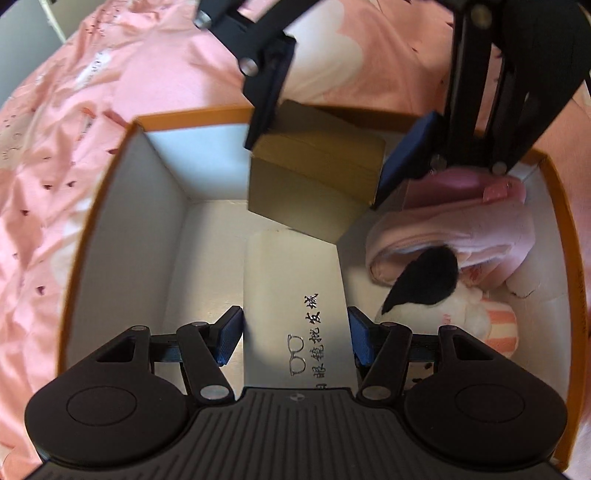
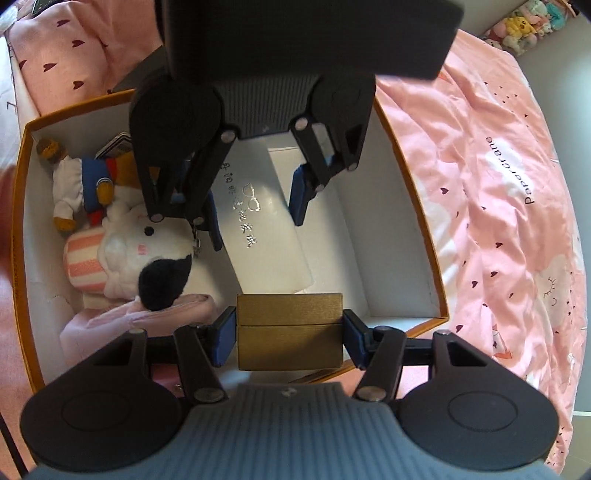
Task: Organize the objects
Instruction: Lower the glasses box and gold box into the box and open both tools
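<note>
An orange-rimmed storage box with white walls lies on a pink bed. My left gripper points down into it, shut on a white glasses case with black lettering; both blue pads press its long sides. My right gripper is shut on a brown cardboard box, held over the storage box's end, just beyond the tip of the case.
Inside the storage box lie a white plush with a black ear, a folded pink fleece item and a doll in white and blue. Pink bedding surrounds it. Plush toys sit far off.
</note>
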`<state>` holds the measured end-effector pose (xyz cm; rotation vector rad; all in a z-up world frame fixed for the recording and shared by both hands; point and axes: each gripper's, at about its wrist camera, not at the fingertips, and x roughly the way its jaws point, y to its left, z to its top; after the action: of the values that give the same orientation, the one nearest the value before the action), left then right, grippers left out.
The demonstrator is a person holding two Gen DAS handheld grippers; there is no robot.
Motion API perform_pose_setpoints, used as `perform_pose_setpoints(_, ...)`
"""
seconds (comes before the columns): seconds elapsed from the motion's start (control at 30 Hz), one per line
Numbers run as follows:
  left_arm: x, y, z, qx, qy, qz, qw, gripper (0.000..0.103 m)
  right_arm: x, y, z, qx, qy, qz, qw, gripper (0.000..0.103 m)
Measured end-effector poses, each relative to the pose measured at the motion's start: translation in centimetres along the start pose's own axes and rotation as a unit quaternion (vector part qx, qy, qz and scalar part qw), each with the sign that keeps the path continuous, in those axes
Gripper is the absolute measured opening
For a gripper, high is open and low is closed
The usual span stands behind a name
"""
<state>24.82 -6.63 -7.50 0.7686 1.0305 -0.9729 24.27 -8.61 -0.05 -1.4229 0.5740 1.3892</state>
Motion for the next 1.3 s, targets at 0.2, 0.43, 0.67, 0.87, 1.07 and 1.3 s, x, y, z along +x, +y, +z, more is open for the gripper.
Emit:
perform_pose_setpoints(0.2,1.1,-0.9,-0.2,0.054,0.017,-0.014,0.9983,0.069,0.3,0.0,0.1,-0.02,0.012,0.022,0.999,0.061)
perform_pose_setpoints(0.43,1.6,-0.8,0.2,0.081,0.036,-0.029,0.9957,0.069,0.8,-0.3,1.0,-0.041,0.042,0.045,0.997,0.061)
perform_pose_setpoints(0.67,1.8,0.0,-0.5,0.05,0.031,-0.041,0.9974,0.069,2.2,0.2,1.4,-0.066,0.063,0.059,0.994,0.061)
perform_pose_setpoints(0.87,0.8,1.7,-1.0,0.011,0.022,-0.065,0.9976,0.07,3.2,0.3,1.6,-0.086,0.078,0.07,0.991,0.061)
perform_pose_setpoints(1.07,1.4,4.3,-1.5,-0.094,0.027,-0.085,0.9916,0.063,4.3,-0.2,1.9,-0.087,0.087,0.087,0.989,0.061)
perform_pose_setpoints(1.3,2.4,4.7,-2.1,-0.12,0.045,-0.096,0.9871,0.062,5.3,-0.2,1.8,-0.091,0.096,0.109,0.985,0.061)
